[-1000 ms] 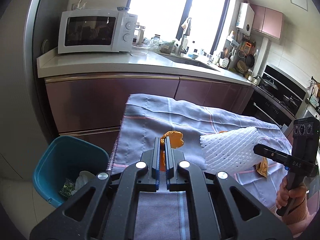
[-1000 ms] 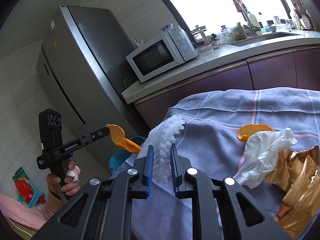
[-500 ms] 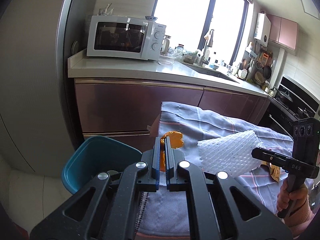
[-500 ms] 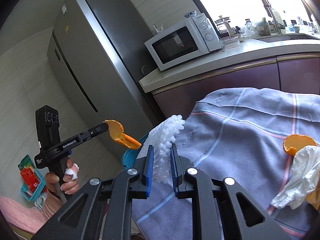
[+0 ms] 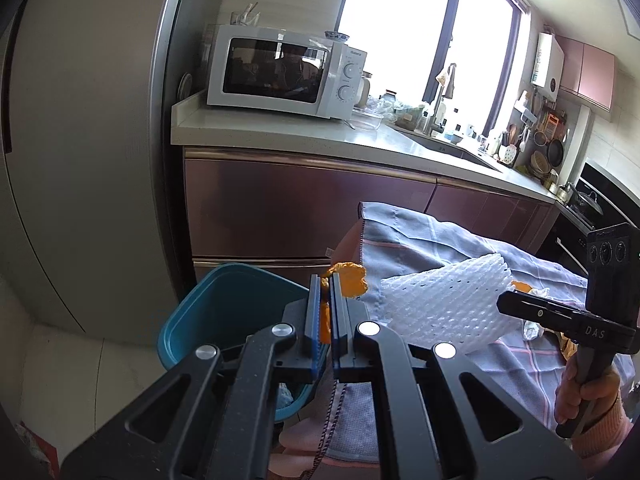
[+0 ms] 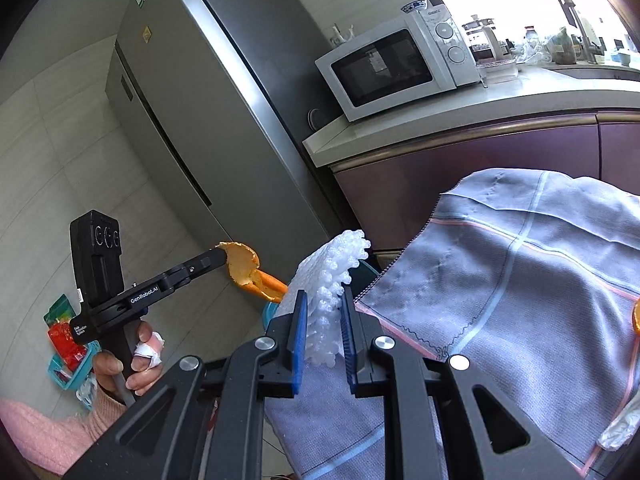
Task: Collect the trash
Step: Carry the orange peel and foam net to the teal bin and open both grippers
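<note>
- The left gripper [image 5: 329, 280] pinches an orange peel [image 5: 347, 282], with the teal bin [image 5: 224, 312] at its nine o'clock.
- The right gripper [image 6: 325, 300] clamps a white foam net [image 6: 332, 276] above the grey cloth [image 6: 520, 280].

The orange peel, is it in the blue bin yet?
Not yet. The orange peel is pinched in the left gripper, held in the air beside the blue bin, not inside it.

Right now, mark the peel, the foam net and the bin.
peel [image 6: 242, 266], right wrist view, its pale inner face.
foam net [image 5: 444, 304], left wrist view, middle of the mesh.
bin [image 5: 224, 308], left wrist view, inner wall.
</note>
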Action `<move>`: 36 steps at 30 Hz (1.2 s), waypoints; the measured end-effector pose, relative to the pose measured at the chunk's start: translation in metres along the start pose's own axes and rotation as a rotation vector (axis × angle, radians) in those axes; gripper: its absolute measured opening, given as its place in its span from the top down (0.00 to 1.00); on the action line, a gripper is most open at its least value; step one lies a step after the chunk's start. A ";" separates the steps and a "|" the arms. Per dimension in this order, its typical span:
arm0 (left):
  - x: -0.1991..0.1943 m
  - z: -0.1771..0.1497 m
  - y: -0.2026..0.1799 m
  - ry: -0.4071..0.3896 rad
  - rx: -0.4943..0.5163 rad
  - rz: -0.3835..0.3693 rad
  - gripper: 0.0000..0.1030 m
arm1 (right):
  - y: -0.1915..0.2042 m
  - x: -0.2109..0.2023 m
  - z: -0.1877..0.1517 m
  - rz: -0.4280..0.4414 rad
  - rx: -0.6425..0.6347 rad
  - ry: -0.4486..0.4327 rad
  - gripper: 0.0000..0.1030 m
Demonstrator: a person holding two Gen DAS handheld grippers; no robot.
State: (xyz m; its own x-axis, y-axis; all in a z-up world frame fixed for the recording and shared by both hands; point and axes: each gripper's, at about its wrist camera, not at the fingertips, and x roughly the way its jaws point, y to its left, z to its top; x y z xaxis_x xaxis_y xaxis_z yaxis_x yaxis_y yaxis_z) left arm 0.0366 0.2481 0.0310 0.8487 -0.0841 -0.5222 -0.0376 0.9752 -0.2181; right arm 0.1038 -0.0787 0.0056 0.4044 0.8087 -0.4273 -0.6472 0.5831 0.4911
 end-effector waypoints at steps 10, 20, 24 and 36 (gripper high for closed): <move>0.005 -0.003 0.022 0.013 -0.031 0.037 0.96 | 0.010 0.027 0.008 0.013 -0.020 0.034 0.86; 0.032 -0.007 0.037 0.046 -0.051 0.097 0.96 | 0.010 0.069 0.016 0.009 -0.019 0.098 0.86; 0.047 -0.013 0.044 0.072 -0.064 0.117 0.96 | 0.013 0.091 0.018 0.005 -0.028 0.131 0.86; 0.095 -0.029 0.062 0.134 -0.088 0.163 0.96 | 0.015 0.163 0.019 -0.036 -0.043 0.265 0.86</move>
State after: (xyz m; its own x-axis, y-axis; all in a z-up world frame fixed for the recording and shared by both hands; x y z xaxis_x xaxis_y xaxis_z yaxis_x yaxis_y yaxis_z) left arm 0.0994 0.2951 -0.0556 0.7499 0.0414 -0.6603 -0.2197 0.9570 -0.1895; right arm 0.1725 0.0636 -0.0423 0.2476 0.7356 -0.6305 -0.6650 0.6023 0.4415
